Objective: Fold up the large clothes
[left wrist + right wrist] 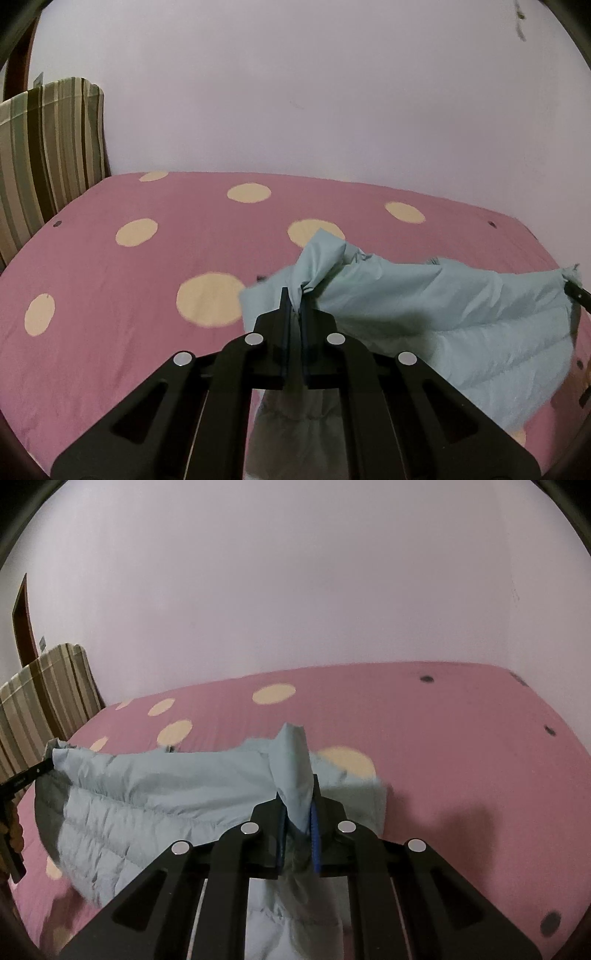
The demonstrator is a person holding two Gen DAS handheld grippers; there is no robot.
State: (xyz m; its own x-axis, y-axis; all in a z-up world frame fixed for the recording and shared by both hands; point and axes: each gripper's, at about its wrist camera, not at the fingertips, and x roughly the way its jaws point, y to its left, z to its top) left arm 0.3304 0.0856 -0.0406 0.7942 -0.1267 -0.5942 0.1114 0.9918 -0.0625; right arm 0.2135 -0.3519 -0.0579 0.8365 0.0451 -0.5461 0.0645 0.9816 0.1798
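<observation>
We see the left gripper (294,299) and right gripper (298,794) each clamped on an edge of the pale blue quilted jacket (443,314), stretched between them above the pink dotted bedsheet (129,295), with no legible writing.

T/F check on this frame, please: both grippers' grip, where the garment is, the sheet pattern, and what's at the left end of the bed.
1. Both the left gripper and the right gripper are shut on the light blue quilted jacket. True.
2. The jacket lies flat on the bed. False: it hangs lifted between the two grippers.
3. The bed sheet is pink with cream dots. True.
4. A plain white pillow stands at the bed's left end. False: the cushion is striped.
</observation>
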